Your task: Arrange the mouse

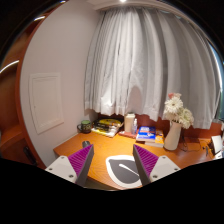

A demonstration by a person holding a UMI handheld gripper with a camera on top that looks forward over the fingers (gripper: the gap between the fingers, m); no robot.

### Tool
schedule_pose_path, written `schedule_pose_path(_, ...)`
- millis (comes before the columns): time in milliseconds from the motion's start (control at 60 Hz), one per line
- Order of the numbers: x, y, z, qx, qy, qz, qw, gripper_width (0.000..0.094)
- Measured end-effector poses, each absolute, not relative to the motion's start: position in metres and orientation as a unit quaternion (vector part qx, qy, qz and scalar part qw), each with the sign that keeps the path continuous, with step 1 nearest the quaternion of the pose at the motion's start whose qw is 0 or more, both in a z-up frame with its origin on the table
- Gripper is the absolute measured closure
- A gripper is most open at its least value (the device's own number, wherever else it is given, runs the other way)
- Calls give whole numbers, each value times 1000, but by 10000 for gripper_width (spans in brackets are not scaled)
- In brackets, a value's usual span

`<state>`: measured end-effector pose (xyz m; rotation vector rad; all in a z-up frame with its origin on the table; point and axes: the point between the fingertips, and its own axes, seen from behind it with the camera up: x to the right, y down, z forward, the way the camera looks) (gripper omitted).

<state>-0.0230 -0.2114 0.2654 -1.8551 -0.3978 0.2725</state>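
Note:
A round black mouse pad with a white rim and a white mark (pixel 122 168) lies on the orange-brown desk (pixel 100 150), between and just ahead of my fingers. No mouse is in view. My gripper (pixel 112 160) is open and empty above the desk, its purple pads (pixel 82 160) wide apart on either side of the mouse pad.
Along the back of the desk stand a stack of books (pixel 107 126), a white bottle (pixel 129 124), a blue box (pixel 146 132) and a white vase of flowers (pixel 174 128). White curtains (pixel 140 60) hang behind. A dark object (pixel 84 127) sits at the back left.

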Motion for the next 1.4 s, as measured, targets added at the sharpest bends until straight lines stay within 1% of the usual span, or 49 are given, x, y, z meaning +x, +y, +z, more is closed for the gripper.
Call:
schedule_pose_path(67,-26,-218,243,-798,-164,119,568,165)
schedule_pose_path(83,-27,-218,240,-802,-162,121,562,166)
schedule_pose_path(167,-39,-228,202,-817,-155,126,542,166)
schedule_pose_path(183,-40,-232,201,-821,-154,125,536,165)
schedule_pose_path(200,-45,-232,186,-823,-154,124,533,165)
schedule_pose_path(283,-67,-240,144,-839,-158,123,506,159)
schedule_pose_path(417,-112,-240,93,-859,-158,121,472,158)
schedule_pose_path(533,-156,-222,60,-874,-151,112,448,161)
schedule_pose_path(683,-213,-175,23,-891,-146,99,417,152)
schedule_pose_path(817,-246,-124,3,-902,-140,72,402,149)
schedule_pose_path(983,-271,-59,-13,-911,-121,49,391,150)
schedule_pose_path(1033,-277,-39,-13,-911,-108,49,395,161)
schedule_pose_path(1117,-284,-11,-14,-913,-90,47,395,151)
schedule_pose_path(1217,-280,12,-13,-917,-72,39,391,168)
schedule_pose_path(1317,-276,29,-14,-918,-54,32,391,218)
schedule_pose_path(1400,-272,38,-15,-920,-41,24,389,326)
